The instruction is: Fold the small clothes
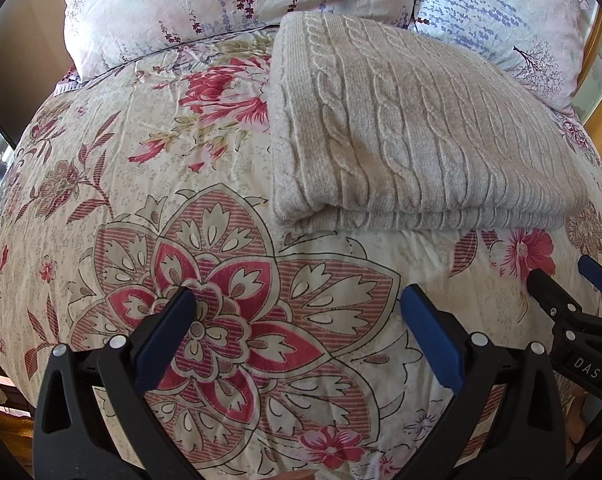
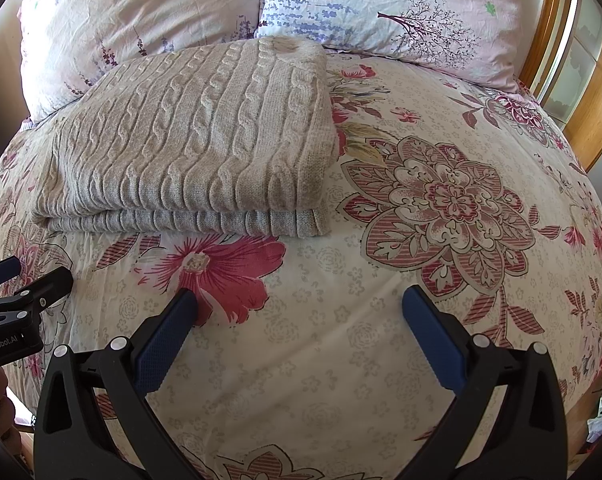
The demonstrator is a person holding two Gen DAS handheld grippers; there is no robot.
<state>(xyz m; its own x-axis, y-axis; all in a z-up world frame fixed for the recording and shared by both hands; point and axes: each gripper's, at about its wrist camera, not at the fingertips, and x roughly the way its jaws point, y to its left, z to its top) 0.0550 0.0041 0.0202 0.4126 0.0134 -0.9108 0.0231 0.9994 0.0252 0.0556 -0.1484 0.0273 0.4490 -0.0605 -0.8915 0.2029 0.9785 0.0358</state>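
A beige cable-knit sweater (image 1: 413,128) lies folded in a flat rectangle on the floral bedspread (image 1: 181,184). It also shows in the right wrist view (image 2: 197,136), with the folded edge facing me. My left gripper (image 1: 299,300) is open and empty above the bedspread, a little short of the sweater's near left corner. My right gripper (image 2: 299,300) is open and empty, short of the sweater's near right corner. The right gripper also shows at the right edge of the left wrist view (image 1: 565,280), and the left gripper at the left edge of the right wrist view (image 2: 25,276).
Two floral pillows (image 1: 205,4) (image 2: 389,12) lie at the head of the bed behind the sweater. A wooden bed frame (image 2: 593,92) runs along the right side. The bedspread drops off at its left edge (image 1: 17,216).
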